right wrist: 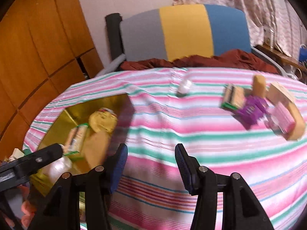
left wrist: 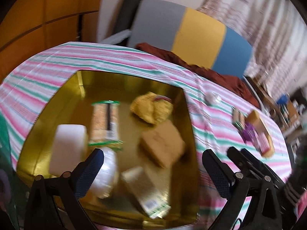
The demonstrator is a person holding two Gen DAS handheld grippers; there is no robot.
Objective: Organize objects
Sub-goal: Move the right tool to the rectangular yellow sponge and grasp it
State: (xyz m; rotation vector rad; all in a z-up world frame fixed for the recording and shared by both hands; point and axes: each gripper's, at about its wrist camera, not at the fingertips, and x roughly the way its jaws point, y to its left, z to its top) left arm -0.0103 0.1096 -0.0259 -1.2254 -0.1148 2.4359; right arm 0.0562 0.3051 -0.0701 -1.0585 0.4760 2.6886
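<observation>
Striped tablecloth [right wrist: 191, 134]; cracker packet [left wrist: 105, 122] lengthwise front-to-back.

One gold tray [left wrist: 57, 88] sits on the striped tablecloth [right wrist: 172, 134], and it holds six things: a white block [left wrist: 67, 149], a green-edged cracker pack [left wrist: 104, 122], a yellow bag [left wrist: 151, 107], a brown box [left wrist: 163, 145], a white roll [left wrist: 108, 172] and one more green-edged pack [left wrist: 145, 189].

Near the cloth's far right edge lies a blurred cluster of about six small packs [right wrist: 259, 109], with one small white item [right wrist: 184, 87] apart from it.
</observation>
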